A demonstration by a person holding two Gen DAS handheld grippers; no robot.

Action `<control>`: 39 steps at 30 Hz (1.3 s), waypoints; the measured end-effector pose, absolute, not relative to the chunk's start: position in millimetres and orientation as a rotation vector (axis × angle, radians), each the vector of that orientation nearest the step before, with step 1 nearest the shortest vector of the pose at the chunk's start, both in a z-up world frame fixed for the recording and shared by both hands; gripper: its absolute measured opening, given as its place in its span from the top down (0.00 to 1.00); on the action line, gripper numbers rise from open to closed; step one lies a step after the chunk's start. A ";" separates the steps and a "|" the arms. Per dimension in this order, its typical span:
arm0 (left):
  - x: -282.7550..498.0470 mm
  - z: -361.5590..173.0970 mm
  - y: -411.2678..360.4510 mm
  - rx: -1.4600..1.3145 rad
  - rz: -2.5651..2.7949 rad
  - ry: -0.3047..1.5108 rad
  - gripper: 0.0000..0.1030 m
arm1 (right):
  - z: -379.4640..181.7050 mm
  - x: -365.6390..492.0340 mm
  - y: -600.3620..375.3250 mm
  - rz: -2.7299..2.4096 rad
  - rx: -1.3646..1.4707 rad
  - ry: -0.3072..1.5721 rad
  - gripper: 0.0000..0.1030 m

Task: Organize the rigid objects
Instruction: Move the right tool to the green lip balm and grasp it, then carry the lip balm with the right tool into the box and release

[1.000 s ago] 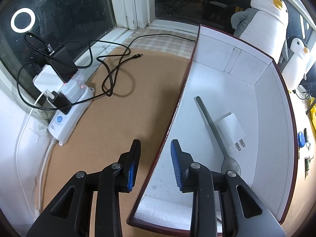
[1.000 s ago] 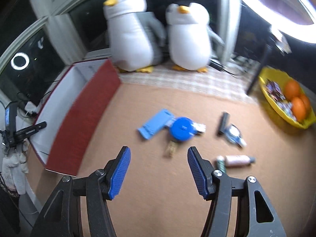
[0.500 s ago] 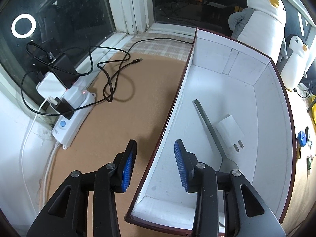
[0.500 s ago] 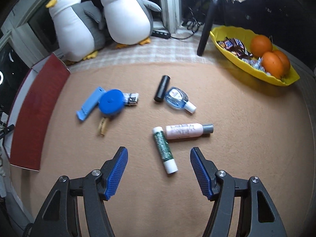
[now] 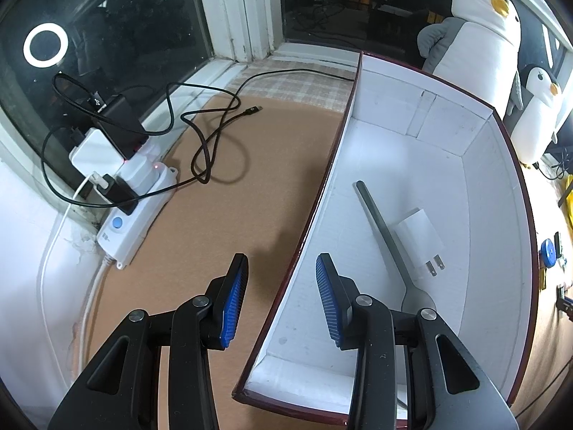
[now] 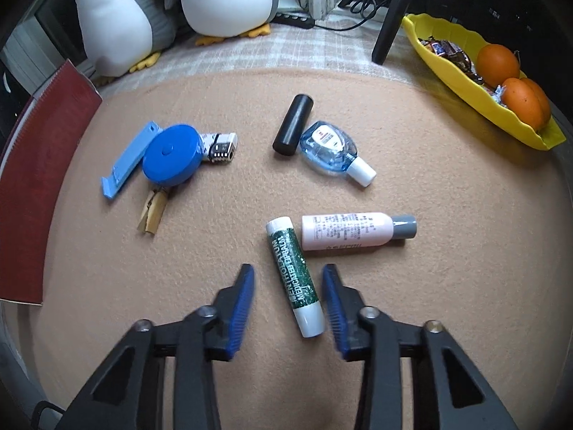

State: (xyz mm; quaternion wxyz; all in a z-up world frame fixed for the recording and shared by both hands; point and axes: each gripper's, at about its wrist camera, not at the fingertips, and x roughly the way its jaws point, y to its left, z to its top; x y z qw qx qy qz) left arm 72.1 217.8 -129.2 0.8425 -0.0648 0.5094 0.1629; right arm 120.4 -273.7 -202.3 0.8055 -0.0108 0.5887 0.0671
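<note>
My right gripper [image 6: 288, 299] hangs low over the tan felt mat [image 6: 447, 215], its ribbed blue pads having just been closing around the green lip balm tube [image 6: 294, 276]. The tube lies between the jaws, close against the right pad; a gap shows on the left, so they are not yet pinching it. The tube is a slim cylinder with white ends and a speckled green label. Its far end almost touches a pink bottle [image 6: 345, 235] with a grey cap, lying crosswise. Further off sit a matte black cylinder [image 6: 293, 124] against a clear blue bottle [image 6: 331, 148], and a round blue disc [image 6: 172, 154] overlapping a flat blue clip [image 6: 123, 163], a wooden clothespin [image 6: 153, 213] and a small white adapter [image 6: 220, 145]. A glossy yellow dish [image 6: 465, 71] holds oranges and sweets.

My left gripper [image 5: 281, 295] straddles the near wall of the white-lined, maroon-edged box [image 5: 494, 215], jaws spread and holding nothing. Inside lie a grey metal fork [image 5: 386, 236] and a white charger [image 5: 420, 242]. Beside the box, a black cable [image 5: 211, 136] loops toward a white power strip [image 5: 132, 218]. Plush penguins [image 5: 476, 39] stand behind.
</note>
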 end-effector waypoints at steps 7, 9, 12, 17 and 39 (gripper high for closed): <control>70.6 -128.0 216.9 -0.132 0.343 1.069 0.68 | -188.3 114.8 -265.8 0.163 -0.017 1.230 0.87; 70.5 -127.7 216.8 -0.131 0.341 1.067 0.70 | -178.4 112.8 -260.9 0.172 -0.016 1.211 0.87; 71.0 -127.3 216.5 -0.127 0.341 1.061 0.70 | -159.9 109.8 -250.0 0.197 -0.015 1.177 0.87; 70.5 -128.8 218.0 -0.132 0.337 1.060 0.75 | -125.9 110.6 -219.1 0.266 -0.024 1.113 0.87; 60.8 -134.7 225.0 -0.188 0.295 1.042 0.88 | -66.9 103.4 37.8 0.735 -0.236 1.039 0.87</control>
